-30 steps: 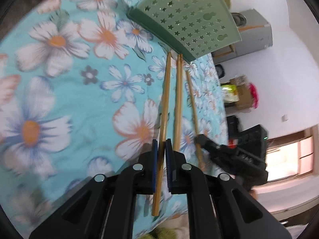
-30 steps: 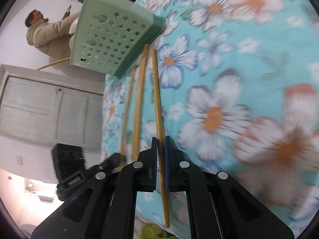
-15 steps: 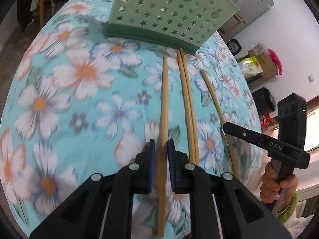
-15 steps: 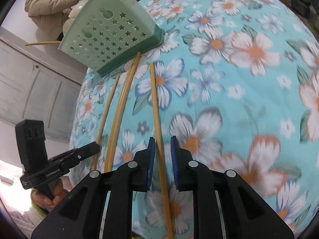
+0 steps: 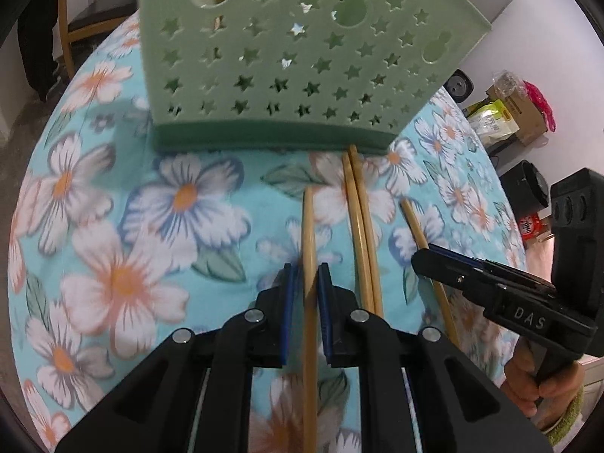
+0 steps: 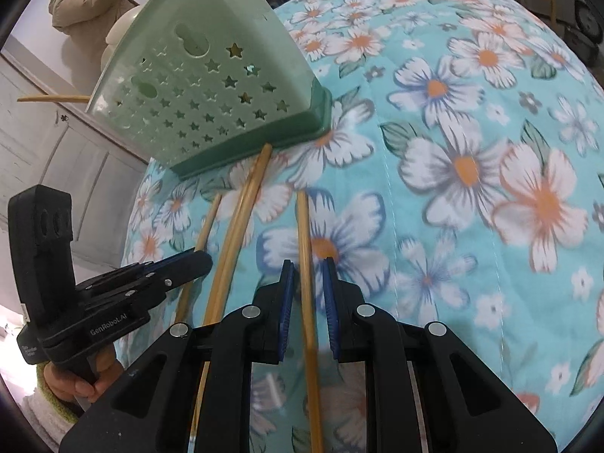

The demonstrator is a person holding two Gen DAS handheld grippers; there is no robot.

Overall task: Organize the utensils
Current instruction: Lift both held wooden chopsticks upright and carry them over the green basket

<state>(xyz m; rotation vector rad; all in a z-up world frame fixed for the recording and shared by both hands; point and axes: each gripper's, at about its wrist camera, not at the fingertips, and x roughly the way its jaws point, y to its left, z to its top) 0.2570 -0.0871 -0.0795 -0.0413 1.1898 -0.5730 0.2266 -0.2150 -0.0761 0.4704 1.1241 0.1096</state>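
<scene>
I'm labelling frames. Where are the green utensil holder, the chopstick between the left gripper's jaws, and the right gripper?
green utensil holder (image 5: 287,75): left wrist view, star-pierced wall.
chopstick (image 5: 308,234): left wrist view, bare shaft.
right gripper (image 5: 422,260): left wrist view, fingertips.

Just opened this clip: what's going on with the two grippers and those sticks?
A person works on four wooden chopsticks lying on a floral tablecloth before a pale green plastic holder with star-shaped holes. The left gripper straddles the leftmost wooden chopstick, the right gripper the rightmost wooden chopstick; the middle pair of chopsticks lies untouched between. Both jaws have just been opening, the right then easing in slightly. Neither pinches its chopstick.
</scene>
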